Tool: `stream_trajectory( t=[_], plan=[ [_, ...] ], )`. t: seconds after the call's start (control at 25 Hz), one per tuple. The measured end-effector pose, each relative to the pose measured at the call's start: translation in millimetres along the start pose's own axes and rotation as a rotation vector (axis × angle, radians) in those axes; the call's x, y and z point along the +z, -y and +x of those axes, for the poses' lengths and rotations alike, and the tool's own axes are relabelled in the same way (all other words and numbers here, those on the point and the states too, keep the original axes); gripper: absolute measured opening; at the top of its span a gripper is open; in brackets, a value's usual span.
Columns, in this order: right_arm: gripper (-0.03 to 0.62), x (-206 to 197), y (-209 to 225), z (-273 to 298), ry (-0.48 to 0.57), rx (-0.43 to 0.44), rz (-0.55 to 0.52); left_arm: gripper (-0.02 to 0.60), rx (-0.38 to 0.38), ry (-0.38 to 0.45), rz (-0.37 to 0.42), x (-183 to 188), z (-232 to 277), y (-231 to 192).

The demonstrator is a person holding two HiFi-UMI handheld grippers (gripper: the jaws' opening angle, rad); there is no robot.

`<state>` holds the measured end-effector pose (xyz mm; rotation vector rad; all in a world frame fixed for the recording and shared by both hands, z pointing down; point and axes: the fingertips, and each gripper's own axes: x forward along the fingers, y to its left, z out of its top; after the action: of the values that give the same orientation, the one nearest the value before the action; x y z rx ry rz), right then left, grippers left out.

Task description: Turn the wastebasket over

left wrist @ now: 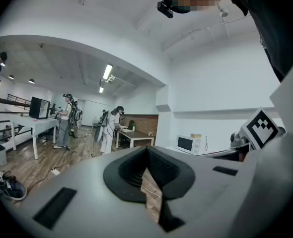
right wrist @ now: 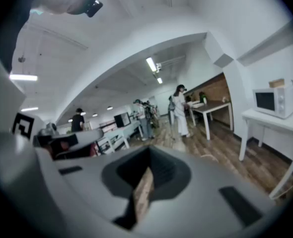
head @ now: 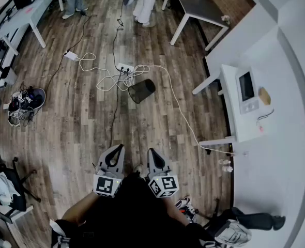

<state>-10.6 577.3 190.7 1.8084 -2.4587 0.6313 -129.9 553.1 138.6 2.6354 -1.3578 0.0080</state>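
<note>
A black mesh wastebasket [head: 141, 90] lies on its side on the wood floor, its open mouth toward the lower left, among white cables. It shows only in the head view. My left gripper [head: 119, 148] and right gripper [head: 151, 152] are held side by side close to my body, well short of the basket. Both are shut with nothing between the jaws. In the left gripper view the left gripper [left wrist: 147, 168] points level across the room. In the right gripper view the right gripper [right wrist: 147, 168] points slightly down toward the floor.
A power strip [head: 125, 67] and looping white cables [head: 107, 79] lie just beyond the basket. A white desk [head: 234, 105] carries a microwave [head: 247, 90] at the right. A grey table [head: 201, 10] and standing people [head: 146, 3] are farther off. Shoes [head: 23, 103] lie at left.
</note>
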Motion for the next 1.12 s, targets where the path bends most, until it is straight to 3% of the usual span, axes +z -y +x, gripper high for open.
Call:
stream_trajectory(
  t=[0.64, 0.8, 1.12],
  plan=[
    [0.032, 0, -29, 5, 0.013, 0.018, 0.009, 0.034, -0.004, 0.000, -0.015, 0, -16, -15],
    [0.032, -5, -37, 10, 0.003, 0.000, 0.001, 0.034, -0.013, 0.011, -0.047, 2, -22, -29],
    [0.032, -20, -60, 24, 0.001, -0.048, 0.000, 0.034, -0.031, -0.002, -0.034, -2, -34, -56]
  ],
)
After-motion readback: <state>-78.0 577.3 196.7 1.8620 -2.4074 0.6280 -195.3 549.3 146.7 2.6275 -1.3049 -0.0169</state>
